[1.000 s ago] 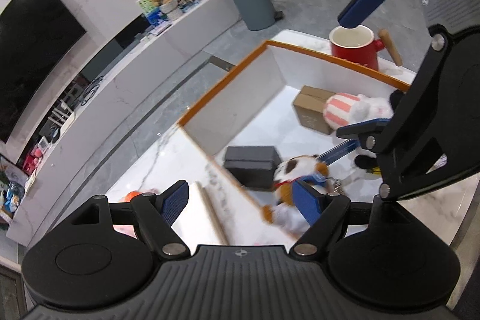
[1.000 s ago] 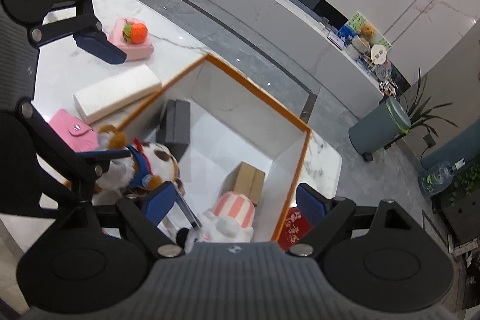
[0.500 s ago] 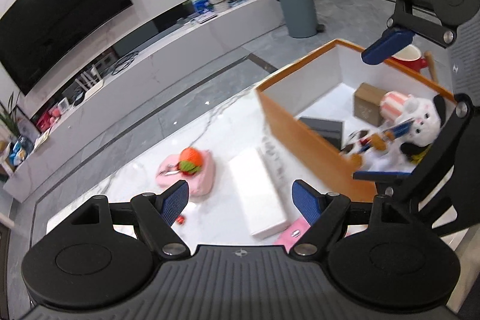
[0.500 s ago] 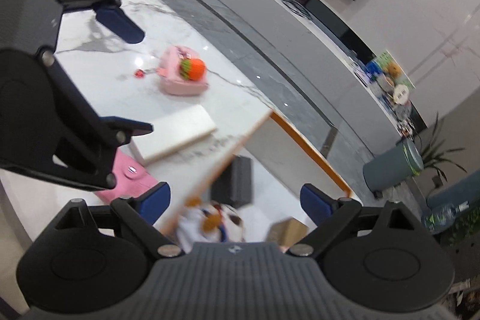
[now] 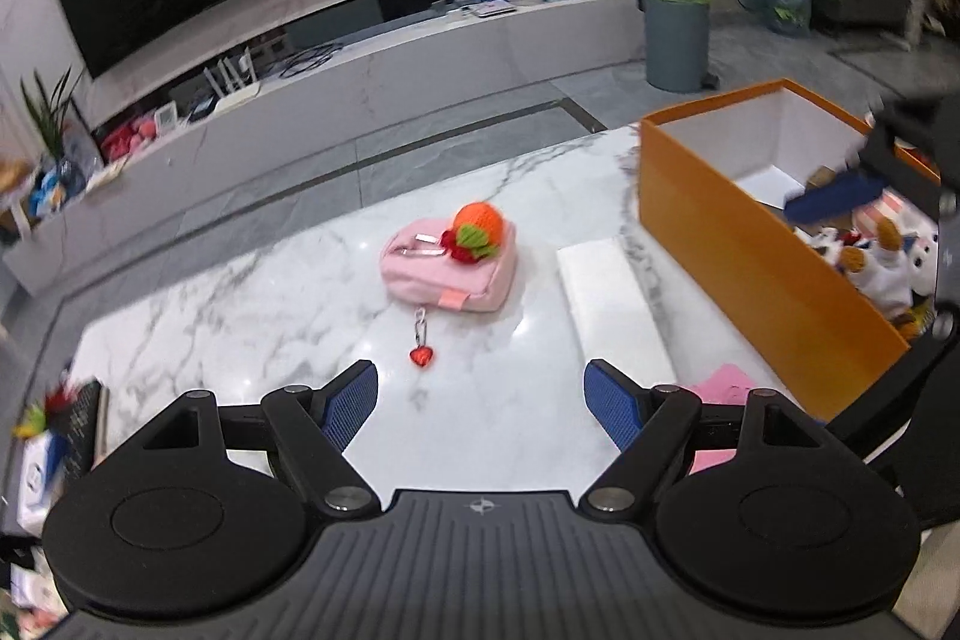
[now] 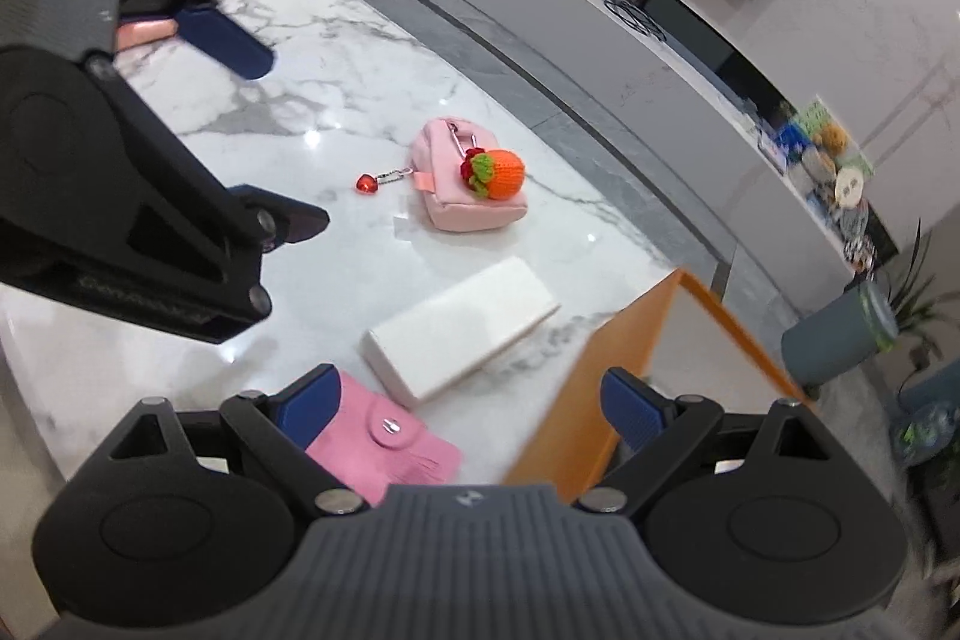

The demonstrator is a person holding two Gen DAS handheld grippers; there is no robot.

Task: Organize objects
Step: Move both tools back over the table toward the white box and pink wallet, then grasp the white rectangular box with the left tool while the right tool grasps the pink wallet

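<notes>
While both sets of jaws hang wide and empty, I'd bring the left gripper (image 5: 480, 403) squarely over the pink pouch (image 5: 449, 269) lying mid-counter, left of the orange box (image 5: 762, 244), clear of its dangling heart charm (image 5: 422, 355)

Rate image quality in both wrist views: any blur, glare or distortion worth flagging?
Left wrist view: fisheye bends the room; orange box and the plush toys inside are motion-smeared; pink pouch fairly sharp. Right wrist view: lamp glints on the marble table; box edge and the left gripper blurred.
</notes>
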